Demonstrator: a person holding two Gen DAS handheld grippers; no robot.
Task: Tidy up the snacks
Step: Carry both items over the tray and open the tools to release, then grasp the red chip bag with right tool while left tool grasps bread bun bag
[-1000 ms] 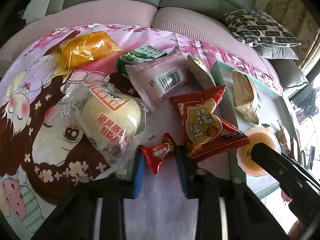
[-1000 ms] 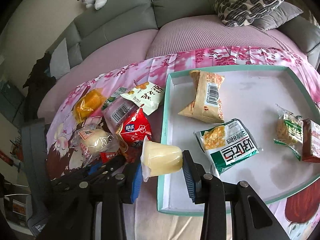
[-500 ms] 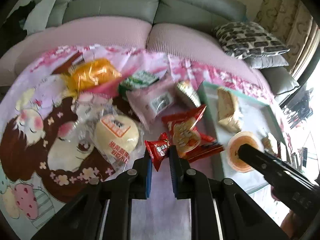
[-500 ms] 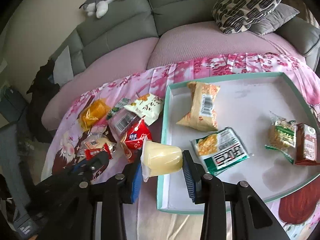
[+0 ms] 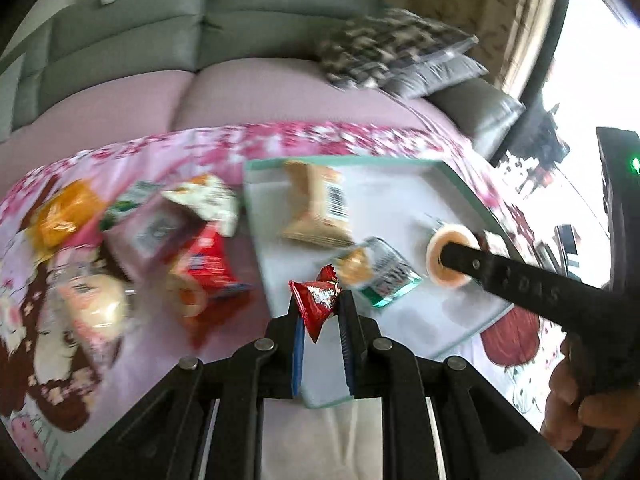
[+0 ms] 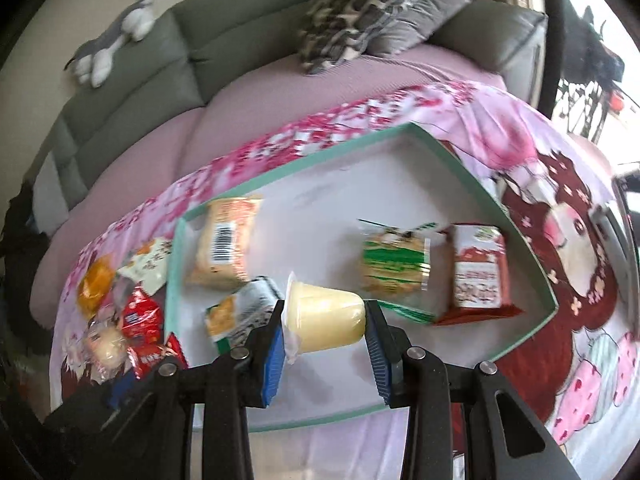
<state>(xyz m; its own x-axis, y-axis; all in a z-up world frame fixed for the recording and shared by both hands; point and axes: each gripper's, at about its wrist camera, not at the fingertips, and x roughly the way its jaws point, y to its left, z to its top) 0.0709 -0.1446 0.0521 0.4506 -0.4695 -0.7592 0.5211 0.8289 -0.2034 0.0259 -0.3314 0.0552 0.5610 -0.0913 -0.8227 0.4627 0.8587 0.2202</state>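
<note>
My left gripper [image 5: 319, 314] is shut on a small red candy packet [image 5: 318, 307] and holds it above the near left edge of the white tray with a green rim [image 5: 352, 160]. My right gripper [image 6: 325, 322] is shut on a yellow jelly cup [image 6: 326, 318], held over the tray [image 6: 288, 172]; the cup also shows in the left wrist view [image 5: 452, 258]. The tray holds a tan barcode packet [image 6: 226, 250], a green-white packet [image 6: 244, 312], a green cracker pack [image 6: 394, 266] and a red-white box [image 6: 480, 276].
Left of the tray, loose snacks lie on the pink cartoon cloth [image 5: 80, 360]: an orange packet [image 5: 60, 216], a red bag [image 5: 204, 268], a bun in clear wrap [image 5: 94, 308], a white-green packet [image 5: 204, 200]. A grey sofa [image 5: 240, 20] and patterned pillow [image 5: 392, 48] stand behind.
My left gripper closed on the red candy packet, lifted it off the cloth and carried it right to the tray. My right gripper moved right over the tray with the jelly cup.
</note>
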